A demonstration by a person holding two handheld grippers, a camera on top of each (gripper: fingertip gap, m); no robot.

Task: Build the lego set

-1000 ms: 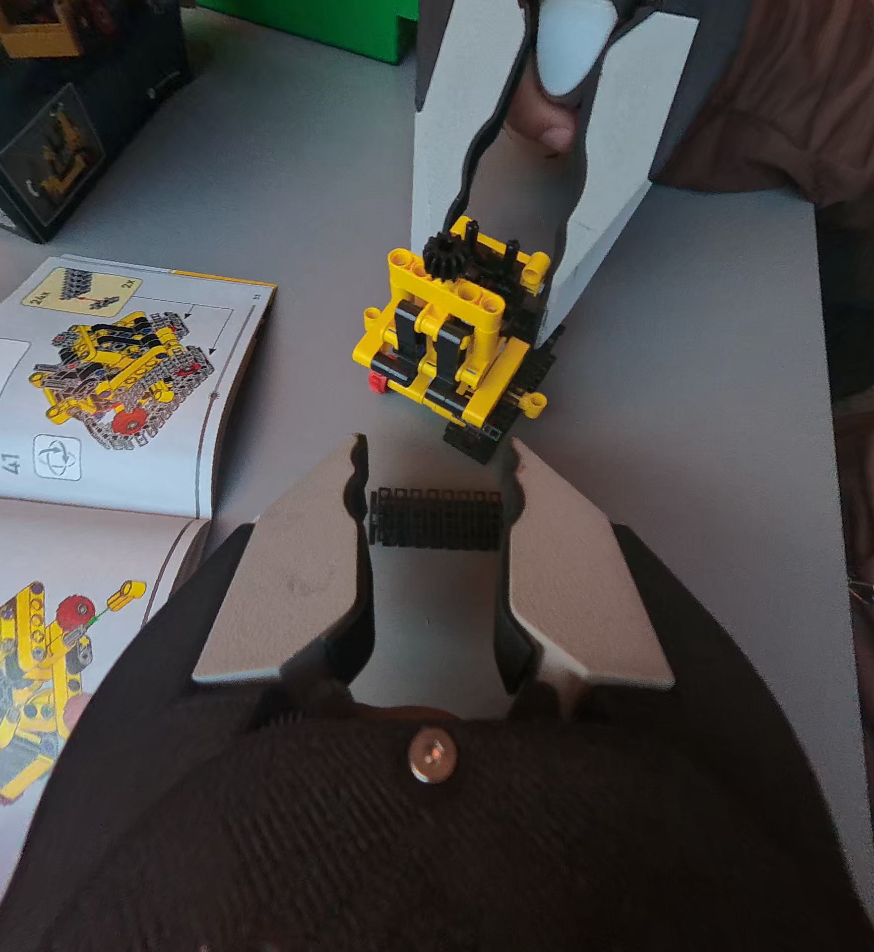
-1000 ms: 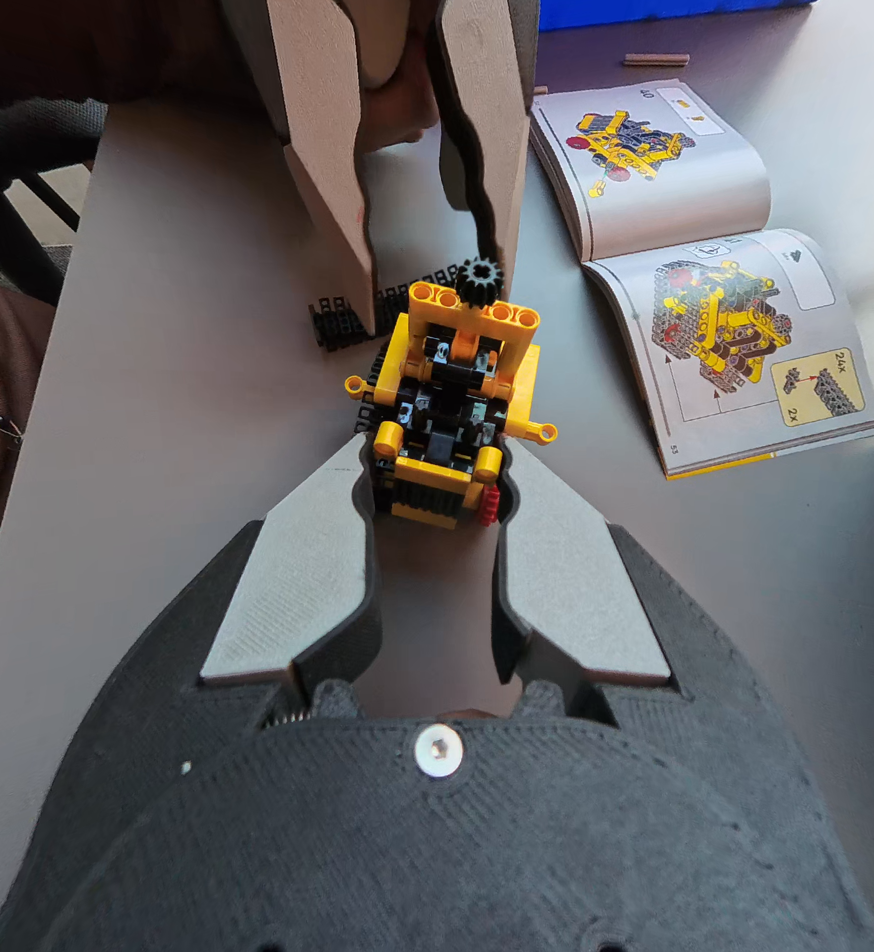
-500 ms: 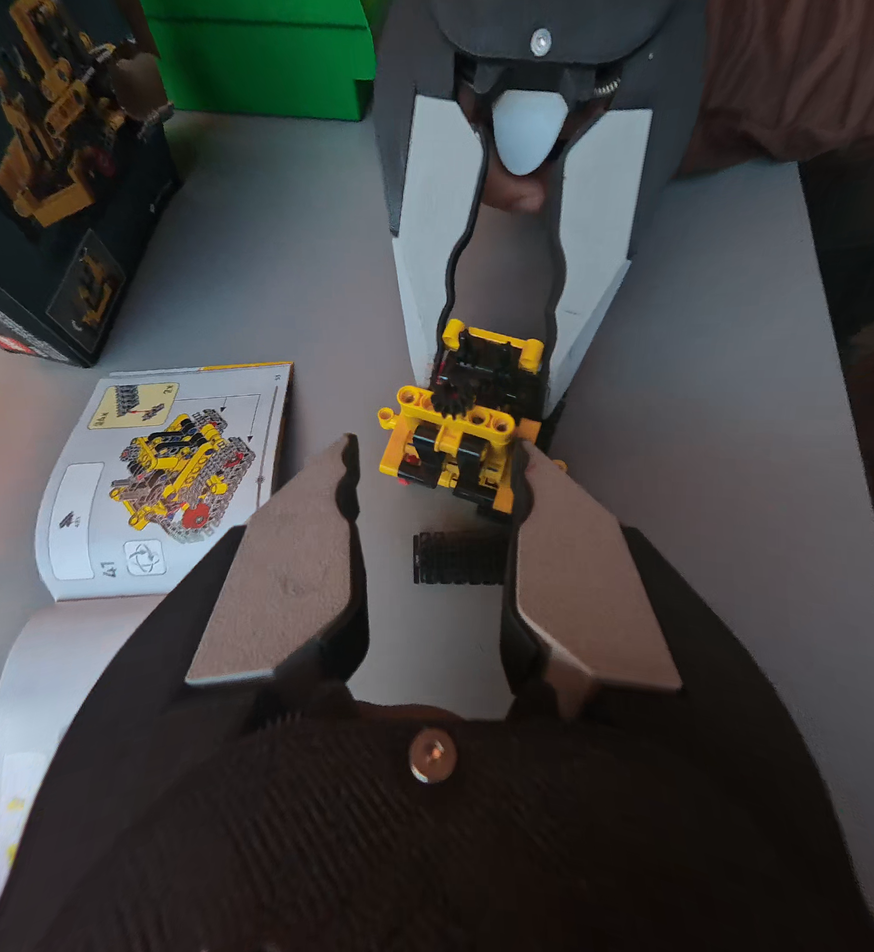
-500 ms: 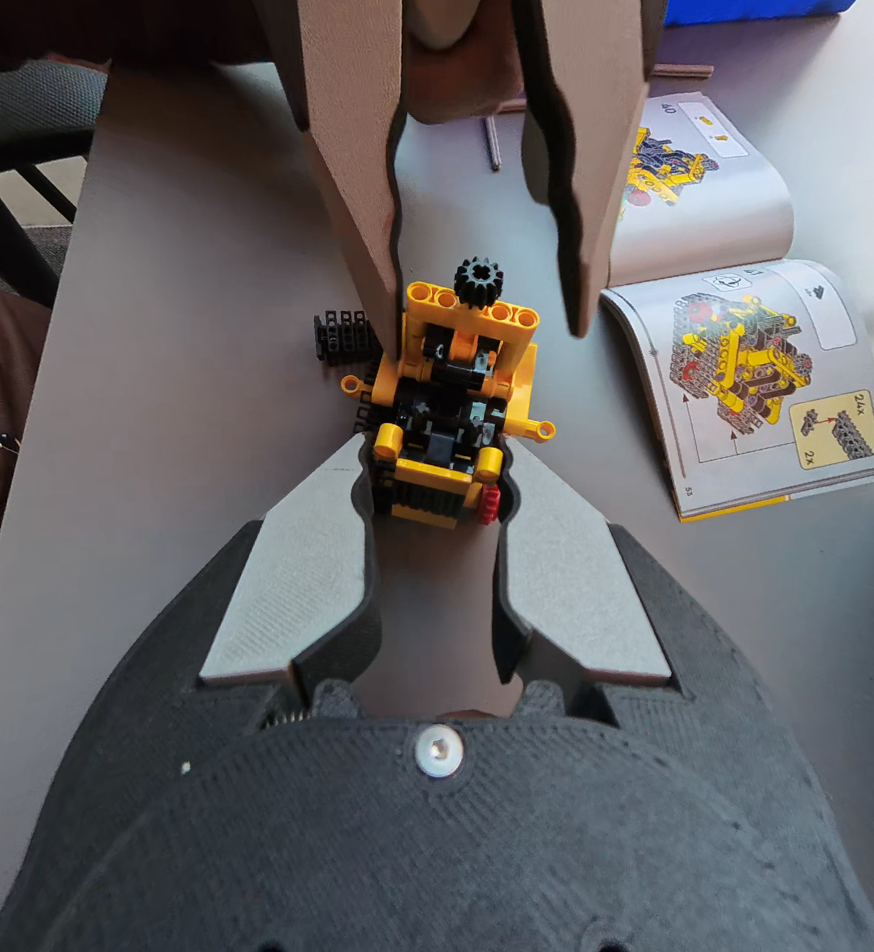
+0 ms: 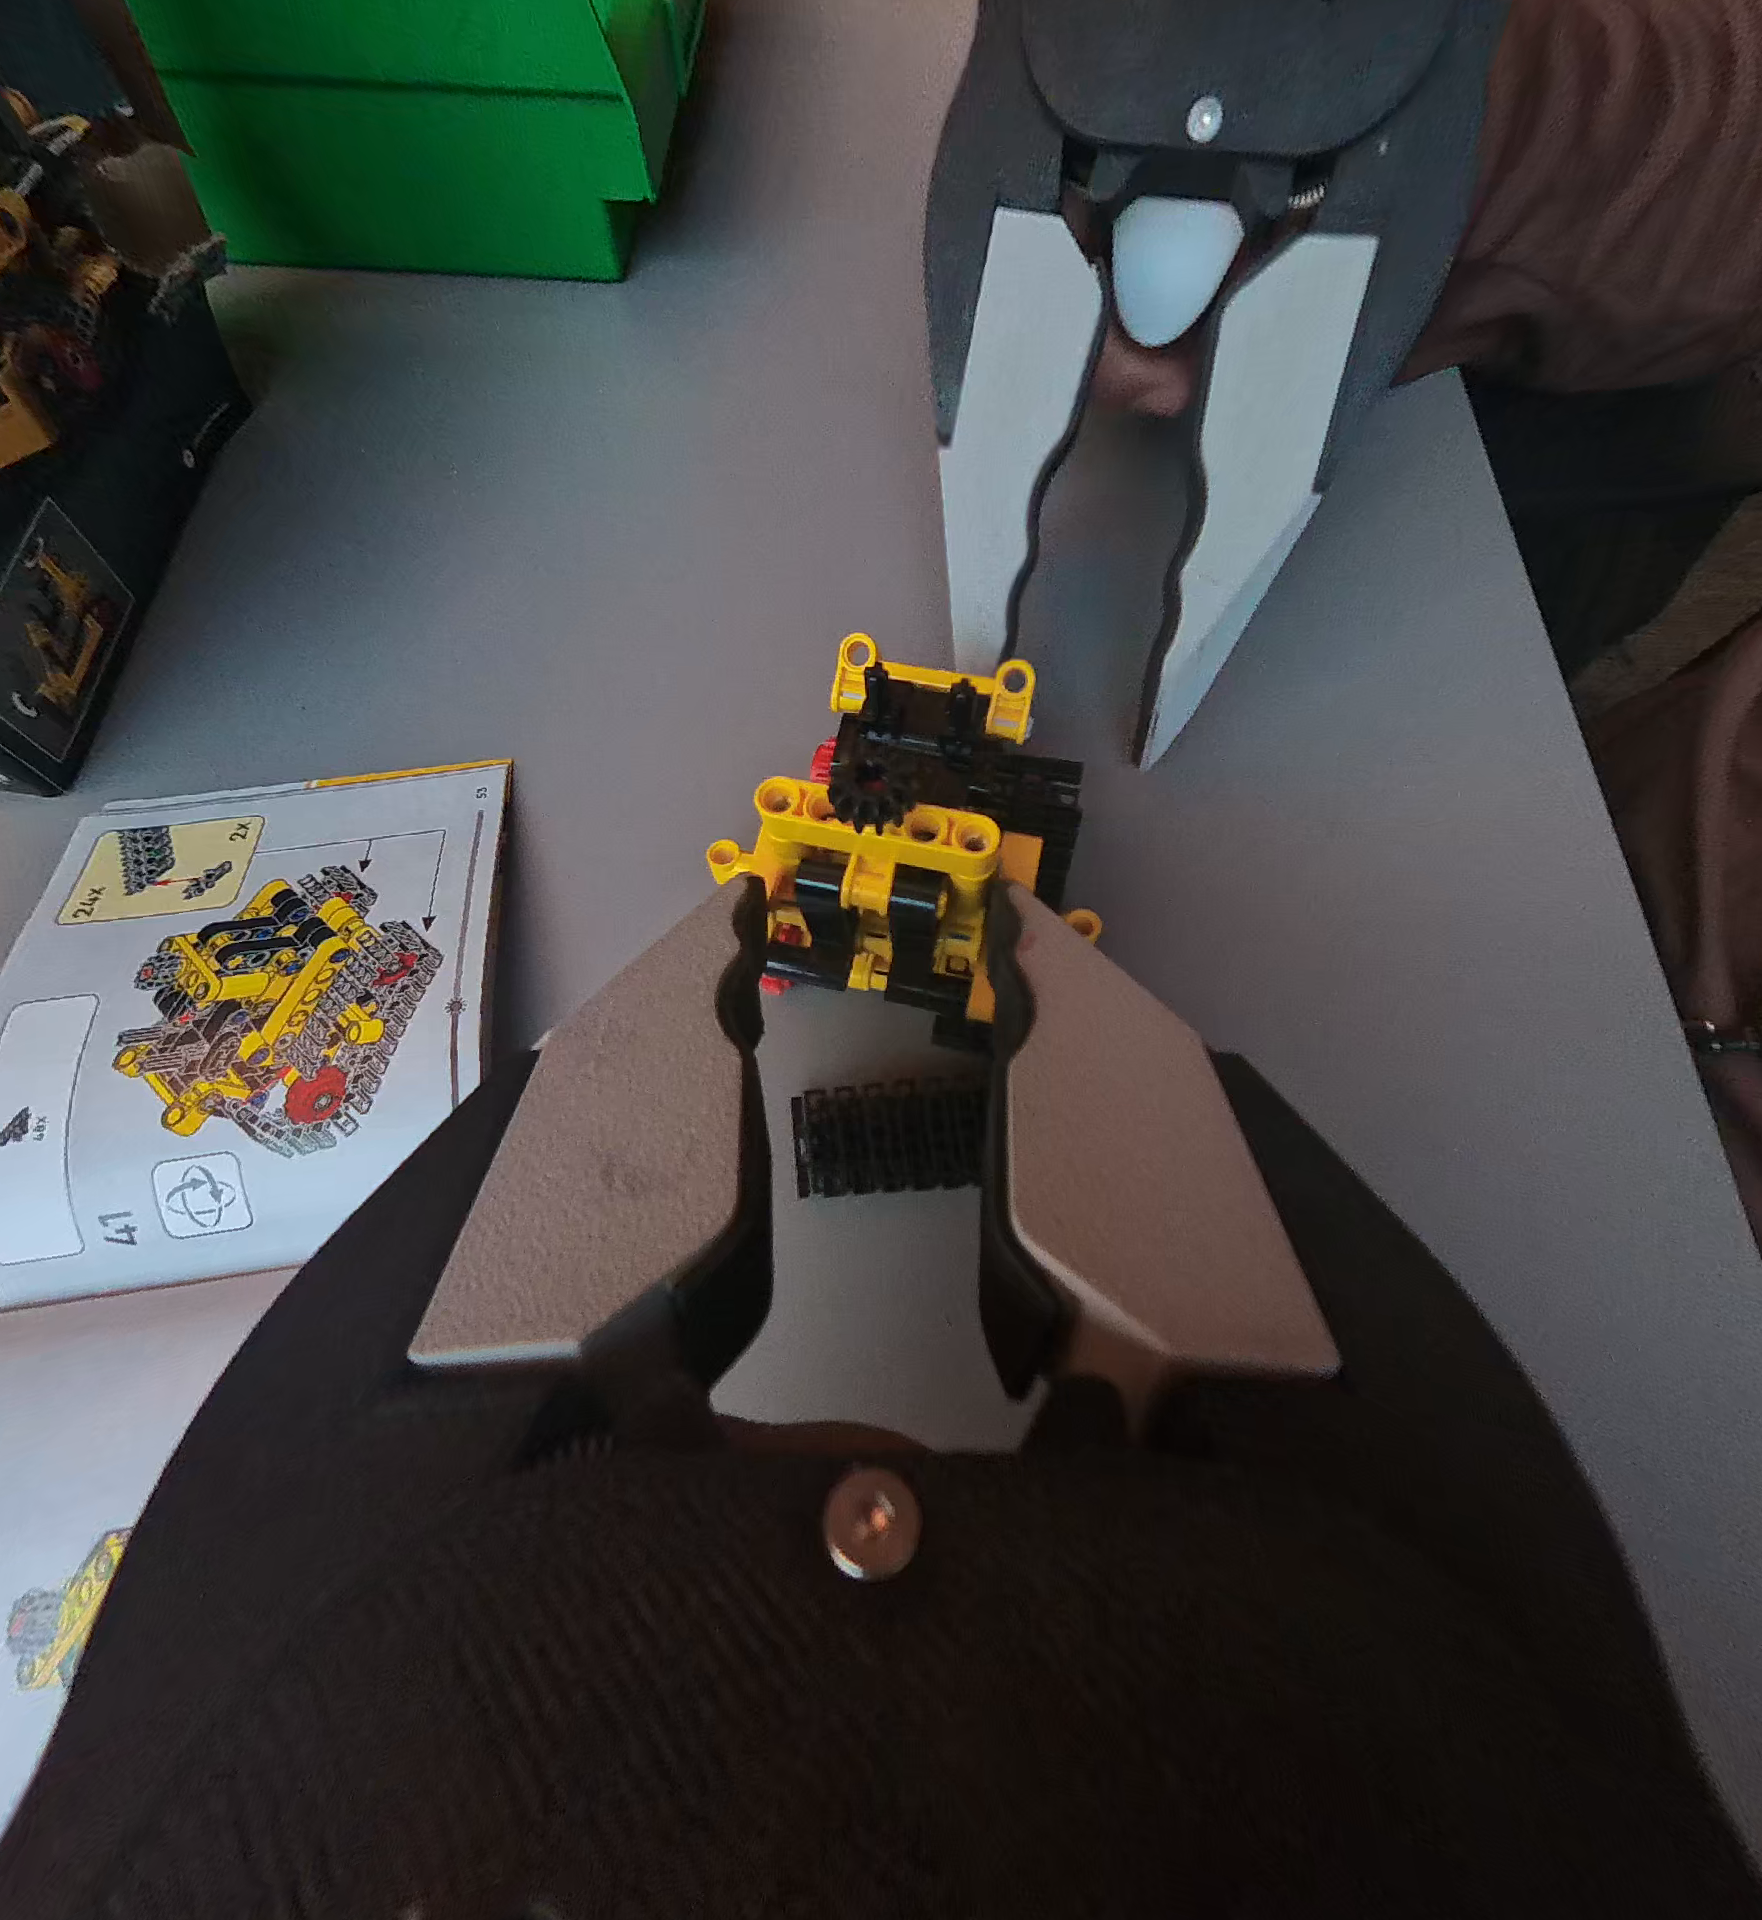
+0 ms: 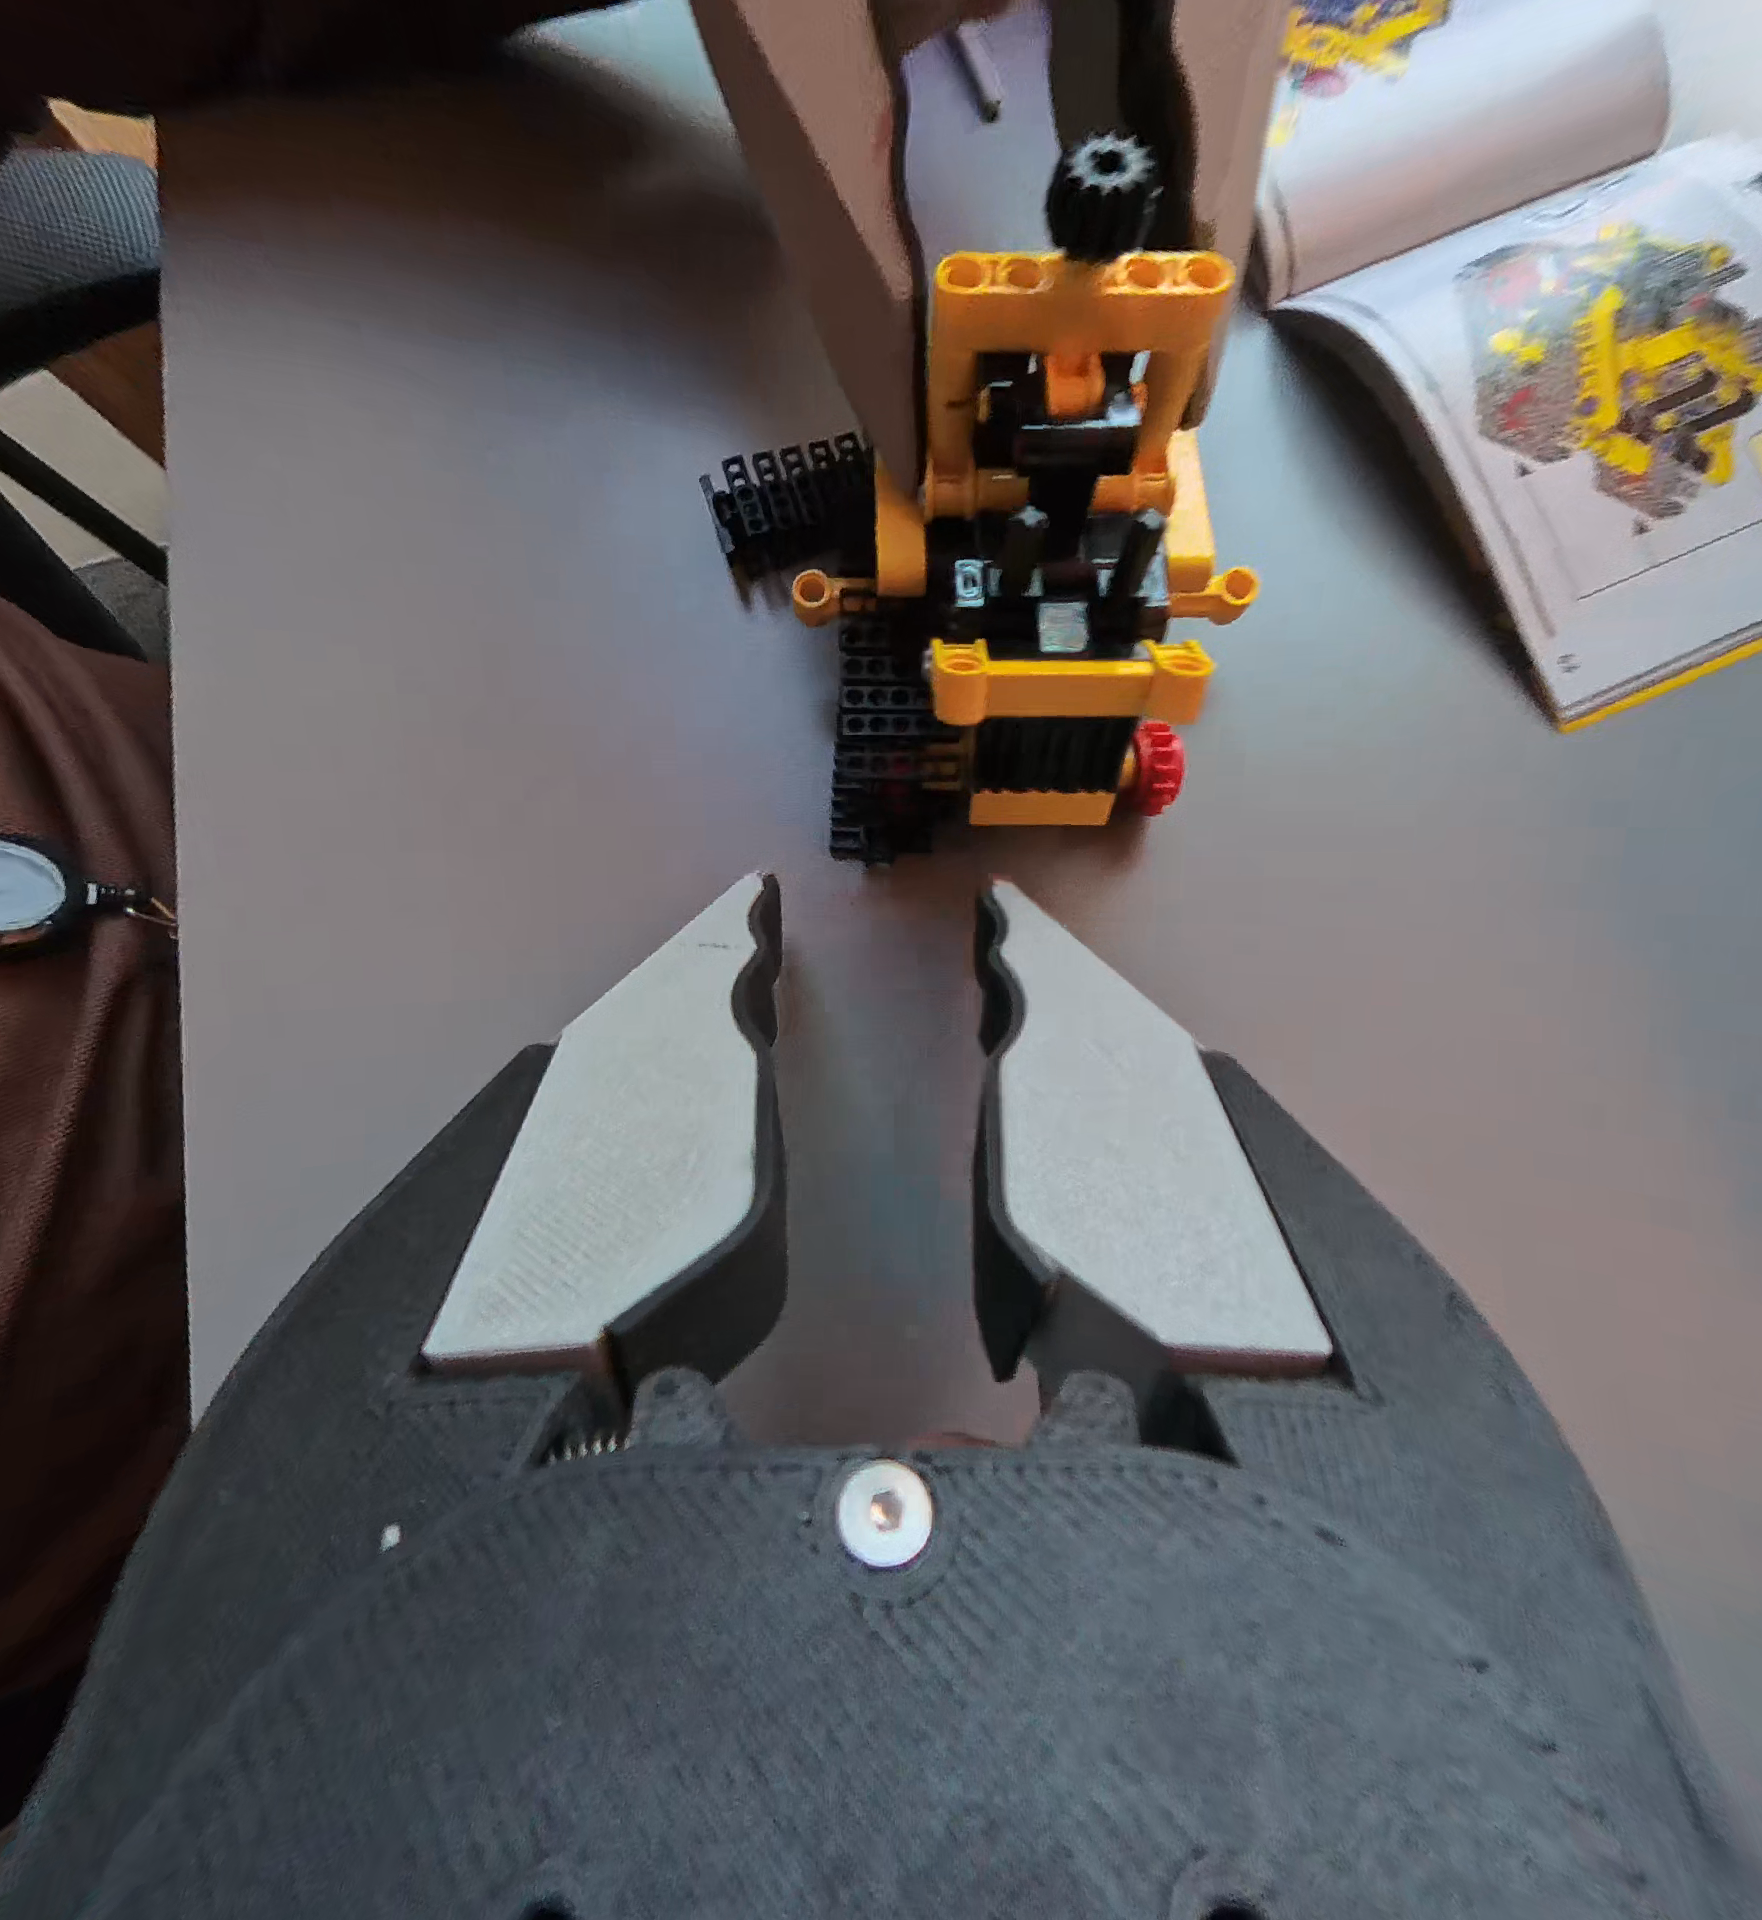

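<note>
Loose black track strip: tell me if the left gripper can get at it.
Probably yes. The track strip lies flat between the open left gripper fingers, nothing on top; only the yellow model crowds the tips.

Model [image 5: 898, 883] stands between manual [image 5: 233, 1029] and table [image 5: 1376, 935] edge.

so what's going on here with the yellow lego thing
A person is building a yellow and black lego bulldozer model on the grey table with two handheld grippers. The left gripper has its fingers on either side of the model's front frame. The right gripper is open and clear of it. A loose black track strip lies nearby.
</note>
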